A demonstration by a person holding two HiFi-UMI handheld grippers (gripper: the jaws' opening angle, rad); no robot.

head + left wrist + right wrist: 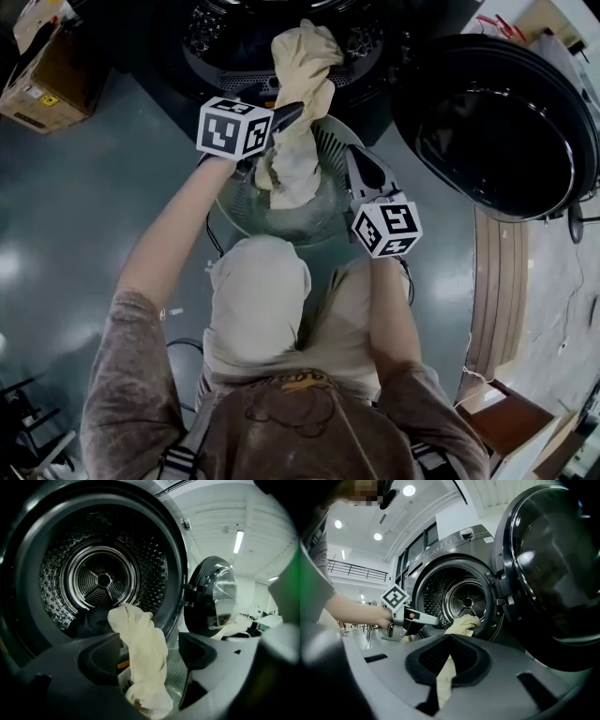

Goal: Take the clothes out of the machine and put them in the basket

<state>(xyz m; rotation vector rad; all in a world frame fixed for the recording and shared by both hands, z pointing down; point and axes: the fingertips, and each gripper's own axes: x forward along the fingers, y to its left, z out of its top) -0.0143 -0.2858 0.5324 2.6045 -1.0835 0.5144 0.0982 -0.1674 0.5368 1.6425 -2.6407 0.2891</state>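
- The left gripper [149,652] has its jaws spread wide. The cream cloth [143,644] hangs in the gap between them, closer to the left-hand jaw. Neither pad presses on it, and I cannot tell whether it brushes that jaw.
- Straight ahead of these jaws is the drum [103,578] of the machine [216,37]. The top end of the cloth lies over the lip of the drum's opening, just beyond the jaw tips.
- Below the left jaws the lower end of the cloth is bunched in the basket [177,670]. The basket's clear, meshed wall shows between the cloth and the right-hand jaw.
- The right gripper [449,641] has its jaws pressed together on a strip of the same cloth. The strip shows in the slit between the pads and trails down below them.
- Ahead of the right jaws the cloth rises to the drum's lip. The left gripper sits ahead and to their left, with its marker cube on top.
- The round door [553,573] stands open to the right of both pairs of jaws.
- From the head view, the two pairs of jaws flank the hanging cloth above the basket, which stands on the floor [75,206] right before the machine.
- A cardboard box [42,80] lies on the floor, well off to the left of the left jaws.
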